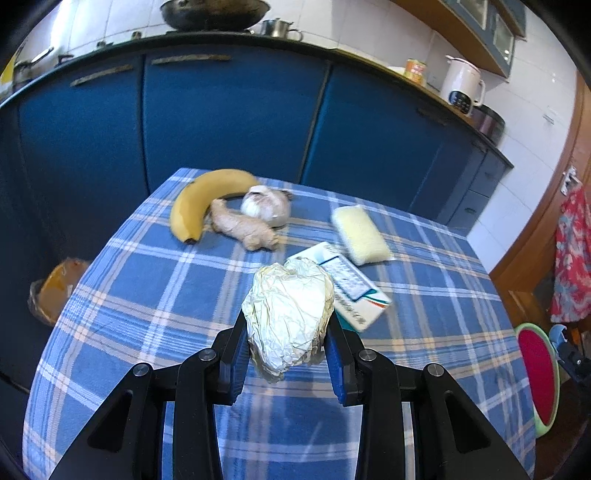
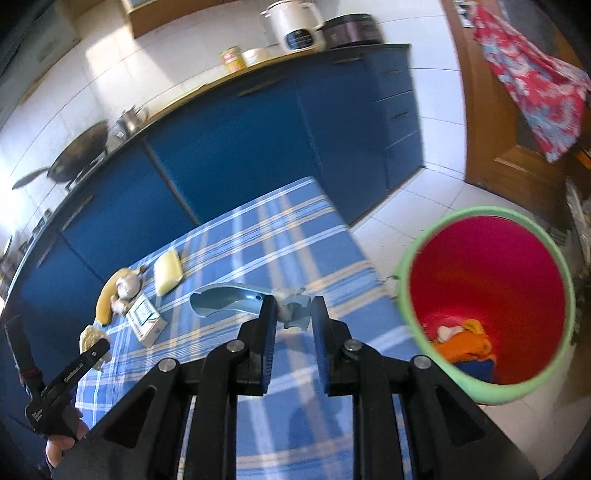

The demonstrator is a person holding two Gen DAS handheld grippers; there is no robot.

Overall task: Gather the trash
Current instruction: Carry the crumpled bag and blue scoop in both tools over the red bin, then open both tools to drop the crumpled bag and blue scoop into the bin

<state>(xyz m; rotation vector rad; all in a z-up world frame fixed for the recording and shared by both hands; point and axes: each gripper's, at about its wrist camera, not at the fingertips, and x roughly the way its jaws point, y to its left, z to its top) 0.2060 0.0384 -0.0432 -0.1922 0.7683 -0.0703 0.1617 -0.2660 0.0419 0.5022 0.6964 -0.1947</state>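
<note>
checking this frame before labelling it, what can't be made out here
- Right wrist view: what the right gripper pinches, a grey-blue handled tool, is blurred, its end hidden by the fingers.
- Right wrist view: bin contents, blurred.
- Left wrist view: box print, blurred, partly behind the foil ball.

Left gripper clamped on foil ball, right gripper on scoop

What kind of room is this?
It looks like a home kitchen. A wok and a small pot sit on a counter above blue cupboards, and a table with a checked cloth has a banana on it.
</note>
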